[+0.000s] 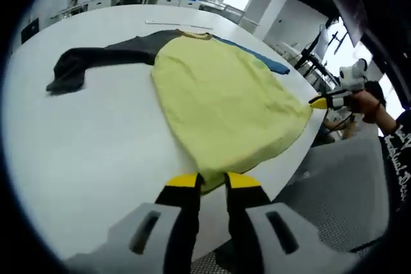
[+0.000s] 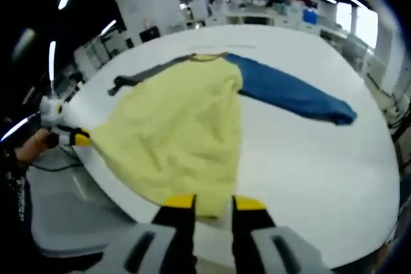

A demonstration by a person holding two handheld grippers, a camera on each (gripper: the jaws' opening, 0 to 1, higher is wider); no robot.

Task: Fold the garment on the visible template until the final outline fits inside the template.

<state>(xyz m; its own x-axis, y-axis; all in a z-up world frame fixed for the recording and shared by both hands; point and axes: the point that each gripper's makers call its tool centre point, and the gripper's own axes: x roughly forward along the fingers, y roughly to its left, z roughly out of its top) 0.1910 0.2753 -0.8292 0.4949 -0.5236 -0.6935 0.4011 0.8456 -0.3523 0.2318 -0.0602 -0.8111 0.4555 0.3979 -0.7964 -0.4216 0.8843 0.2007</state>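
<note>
Left gripper view: left tongs (image 1: 212, 181) pinch the yellow garment (image 1: 225, 104) hem at the white desk (image 1: 83, 152) edge. Right tongs (image 2: 212, 205) likewise clamp the hem; the garment spreads beyond both, blue sleeve (image 2: 292, 94) rightward.

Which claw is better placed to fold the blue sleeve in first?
Probably the right claw: it grips the shirt's hem on the same side as the blue sleeve; the left claw sits toward the dark sleeve.

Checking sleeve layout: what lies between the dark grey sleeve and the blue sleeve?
The garment's yellow fabric body lies between dark grey sleeve and blue sleeve, in the right gripper view.
</note>
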